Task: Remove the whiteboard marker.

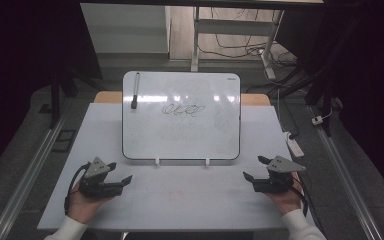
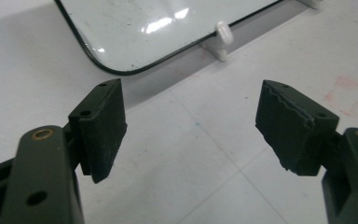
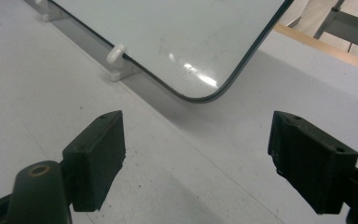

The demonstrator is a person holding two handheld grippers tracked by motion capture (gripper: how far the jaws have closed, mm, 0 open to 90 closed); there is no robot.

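Presently, two grippers are seen over the near part of the white worktop (image 1: 180, 200), one held in each of the person's hands. The left gripper (image 1: 121, 172) is held wide open, with nothing between its jaws and nothing touched by them; in the left gripper view the left gripper (image 2: 191, 126) is seen spread over bare worktop (image 2: 205, 177), and its two black pads (image 2: 105, 126) are well apart. The right gripper (image 1: 255, 169) is likewise held wide open and holds nothing; in the right gripper view the right gripper (image 3: 196, 158) is seen with both pads (image 3: 98, 154) clear of the board ahead. One whiteboard (image 1: 180, 115) is set in the middle of the worktop, tilted up on two small white feet (image 1: 156, 161) at its near edge. A rounded near corner of the whiteboard (image 2: 158, 28) is shown in the left gripper view, with one white foot (image 2: 223, 35) beside it; the other near corner of the whiteboard (image 3: 182, 42) is shown in the right gripper view, with a white foot (image 3: 116, 56) under its edge. One dark scribble (image 1: 182, 109) is marked near the centre of the board. One marker (image 1: 135, 90) is seen at the upper left of the board, lying lengthwise on its surface. Faint red marks (image 2: 345, 95) are visible on the worktop. One white power strip (image 1: 295, 145) is seen on the floor to the right of the worktop.
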